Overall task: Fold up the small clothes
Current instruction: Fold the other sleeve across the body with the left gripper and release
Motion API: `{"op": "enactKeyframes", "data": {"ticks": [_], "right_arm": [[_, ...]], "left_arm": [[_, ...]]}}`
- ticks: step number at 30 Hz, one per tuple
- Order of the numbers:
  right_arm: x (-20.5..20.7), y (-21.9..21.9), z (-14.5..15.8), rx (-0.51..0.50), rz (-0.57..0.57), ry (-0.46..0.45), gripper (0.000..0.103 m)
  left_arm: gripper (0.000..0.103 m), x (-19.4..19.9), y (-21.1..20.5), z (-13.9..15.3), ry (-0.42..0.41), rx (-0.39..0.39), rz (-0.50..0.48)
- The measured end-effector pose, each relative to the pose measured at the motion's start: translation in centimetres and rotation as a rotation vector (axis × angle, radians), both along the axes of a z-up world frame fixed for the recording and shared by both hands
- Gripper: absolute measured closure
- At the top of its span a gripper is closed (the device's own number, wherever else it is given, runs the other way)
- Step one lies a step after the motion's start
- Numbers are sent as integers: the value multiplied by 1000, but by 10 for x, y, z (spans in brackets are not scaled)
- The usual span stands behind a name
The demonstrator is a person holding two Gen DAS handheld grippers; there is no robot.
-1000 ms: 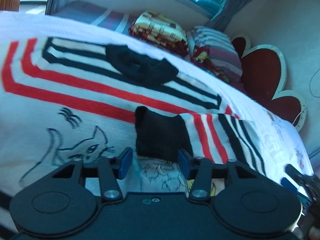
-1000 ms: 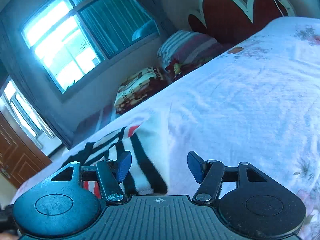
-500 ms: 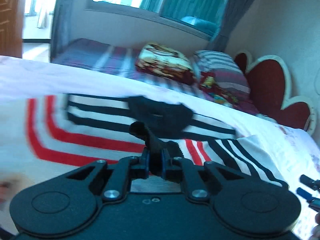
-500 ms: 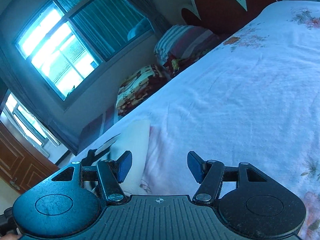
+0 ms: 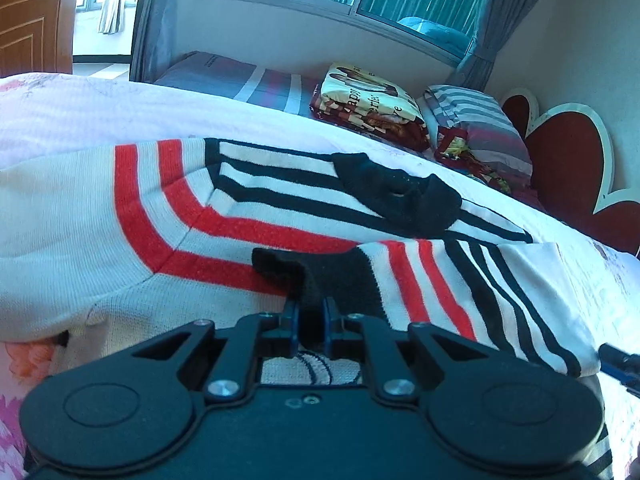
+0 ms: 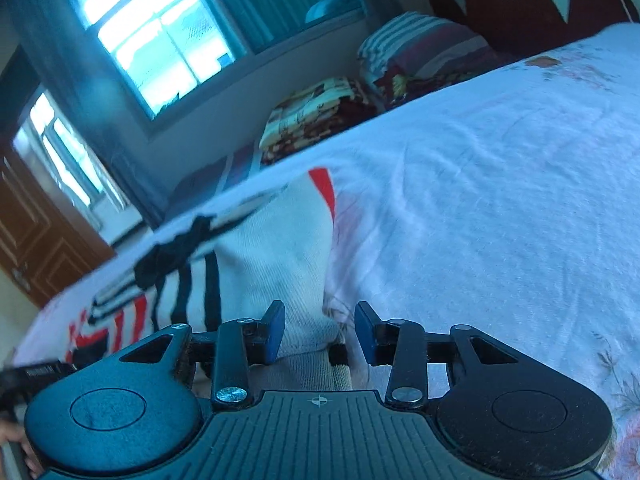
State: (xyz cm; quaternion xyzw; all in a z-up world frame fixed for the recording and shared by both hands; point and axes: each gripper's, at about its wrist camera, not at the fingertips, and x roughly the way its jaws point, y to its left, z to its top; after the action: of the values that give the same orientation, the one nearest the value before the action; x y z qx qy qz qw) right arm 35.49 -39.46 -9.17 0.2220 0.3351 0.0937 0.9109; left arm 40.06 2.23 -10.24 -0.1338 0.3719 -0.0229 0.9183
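Note:
A white knit sweater (image 5: 100, 220) with red and black stripes lies spread on the bed, its black collar (image 5: 400, 196) toward the far side. One sleeve is folded across the body. My left gripper (image 5: 312, 320) is shut on that sleeve's black cuff (image 5: 320, 276). In the right wrist view the same sweater (image 6: 280, 248) lies to the left. My right gripper (image 6: 320, 332) is closing its jaws with the sweater's white hem (image 6: 308, 340) between them. The left pad is at the cloth and the right pad still stands off it. The right gripper's tip (image 5: 620, 360) shows at the left wrist view's right edge.
The bed has a white and pink floral sheet (image 6: 480, 200). Folded blankets and a striped pillow (image 5: 372, 104) are stacked beyond the bed's far side, beside a red heart-shaped headboard (image 5: 568, 172). A wooden door (image 5: 32, 12) and a window are behind.
My left gripper shut on the black cuff and carried it over the sweater. My right gripper came down to the sweater's white hem and its jaws narrowed around it.

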Motion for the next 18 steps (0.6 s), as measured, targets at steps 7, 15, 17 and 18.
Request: {"op": "enactKeyframes", "data": {"ticks": [7, 15, 17, 18], "right_arm": [[3, 20, -10, -168, 47, 5, 68], [4, 0, 13, -136, 26, -81, 68], [17, -2, 15, -134, 31, -91, 68], [25, -5, 16, -118, 30, -100, 68]], "left_arm": [[93, 5, -6, -1, -4, 54, -22], [48, 1, 3, 2, -11, 57, -35], [48, 6, 2, 2, -9, 62, -44], [49, 10, 2, 2, -11, 56, -44]]}}
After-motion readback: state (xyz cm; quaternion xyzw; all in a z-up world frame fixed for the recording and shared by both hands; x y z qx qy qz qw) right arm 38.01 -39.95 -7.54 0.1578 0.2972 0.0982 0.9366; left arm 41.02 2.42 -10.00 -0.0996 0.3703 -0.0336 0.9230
